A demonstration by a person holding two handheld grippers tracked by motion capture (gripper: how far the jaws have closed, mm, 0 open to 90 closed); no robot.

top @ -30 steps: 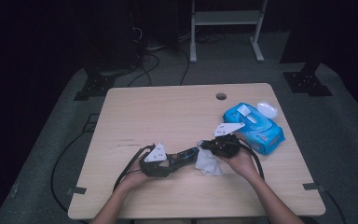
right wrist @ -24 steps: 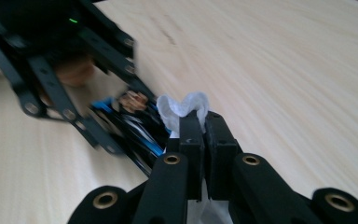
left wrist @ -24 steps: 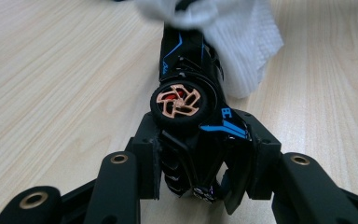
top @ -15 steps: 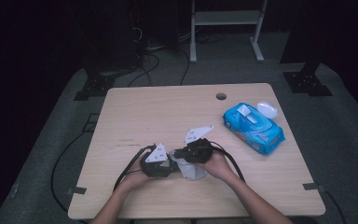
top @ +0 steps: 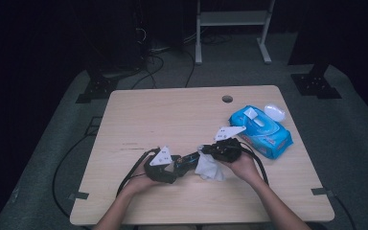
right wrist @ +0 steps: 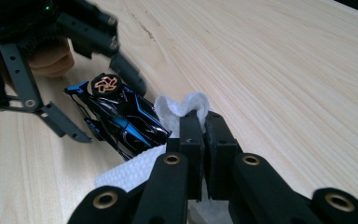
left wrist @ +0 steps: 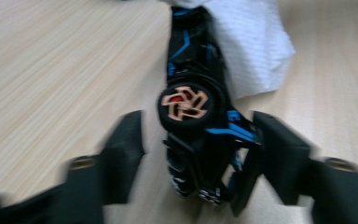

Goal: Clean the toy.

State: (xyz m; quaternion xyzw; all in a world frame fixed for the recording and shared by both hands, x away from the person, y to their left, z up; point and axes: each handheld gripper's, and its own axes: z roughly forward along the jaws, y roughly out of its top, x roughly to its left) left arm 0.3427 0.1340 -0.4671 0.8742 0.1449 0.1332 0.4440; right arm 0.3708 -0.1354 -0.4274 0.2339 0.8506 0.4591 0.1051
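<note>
A black and blue toy car (left wrist: 196,116) with orange wheel hubs lies on the wooden table (top: 172,115), between the jaws of my left gripper (left wrist: 198,126). Those jaws have just been opening and now stand apart, with a gap on the car's left side. In the high view the left gripper (top: 184,163) holds its place by the car (top: 188,159). My right gripper (right wrist: 204,121) is shut on a white wipe (right wrist: 135,170) that lies against the car's (right wrist: 121,116) nose. From above, the right gripper (top: 203,151) sits just right of the car, over the wipe (top: 210,167).
A blue pack of wipes (top: 261,132) lies at the table's right side, with a small white lid (top: 274,112) behind it. A cable hole (top: 227,98) is near the far edge. Cables trail from both grippers toward the front edge.
The right gripper and its wipe swung left against the car half a second ago, then drew back to the right. The left hand has stayed where it was.
</note>
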